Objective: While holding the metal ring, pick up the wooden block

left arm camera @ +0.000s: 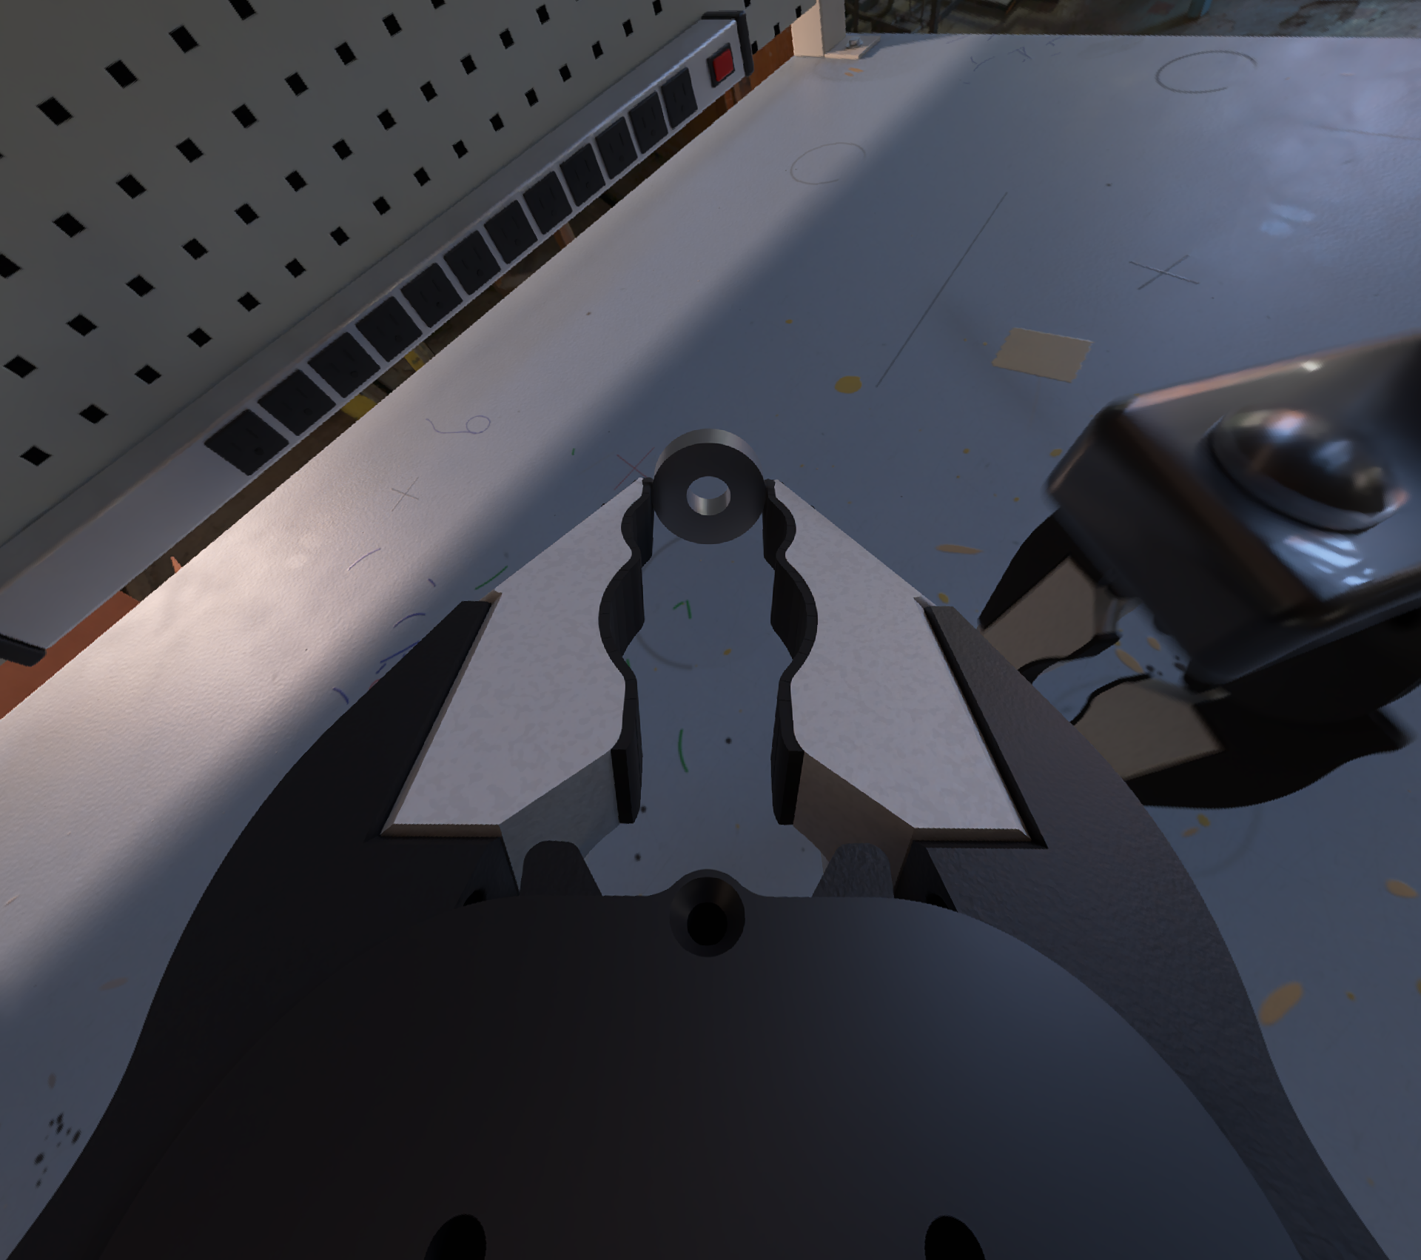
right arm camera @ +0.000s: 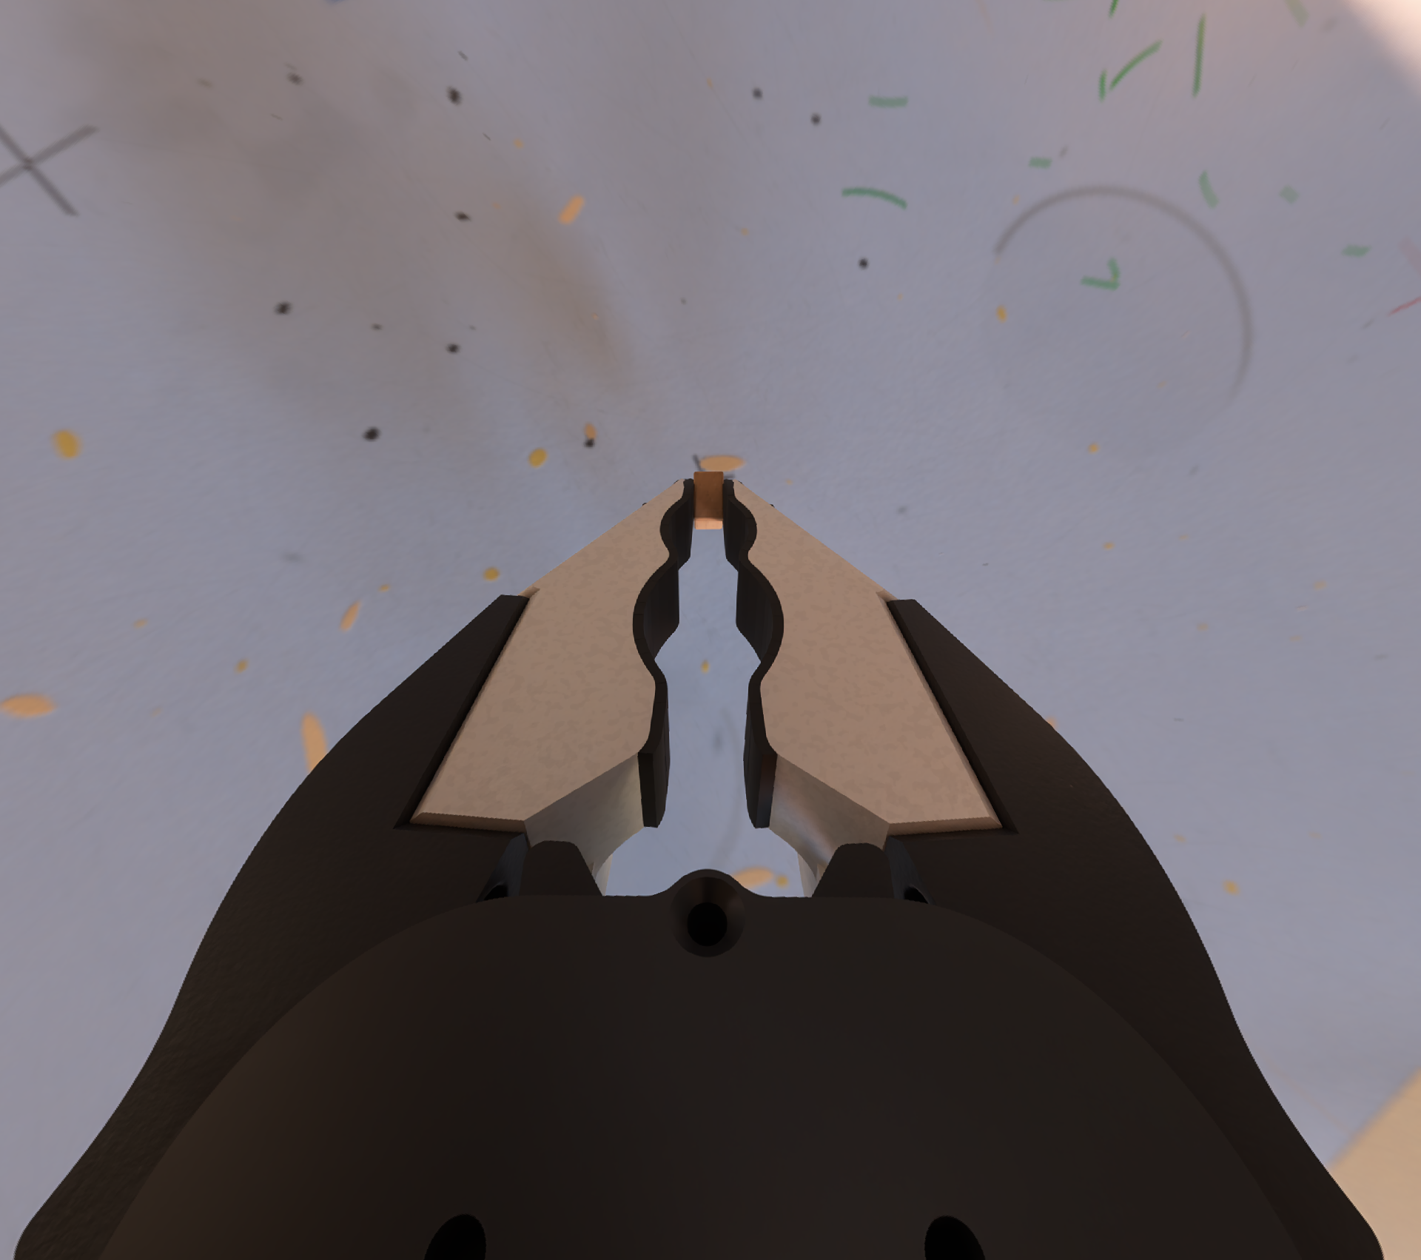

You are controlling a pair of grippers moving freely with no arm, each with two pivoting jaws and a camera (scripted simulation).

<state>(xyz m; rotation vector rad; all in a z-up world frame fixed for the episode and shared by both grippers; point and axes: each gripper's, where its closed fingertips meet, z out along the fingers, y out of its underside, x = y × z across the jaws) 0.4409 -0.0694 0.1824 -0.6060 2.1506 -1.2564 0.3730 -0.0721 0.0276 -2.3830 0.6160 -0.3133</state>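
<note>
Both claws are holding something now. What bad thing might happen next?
The ring is pinched only at the very tips of the left gripper, so it might slip out and drop onto the table. The block is tiny and also sits right at the tips of the right gripper, so a jolt might knock it loose.
</note>
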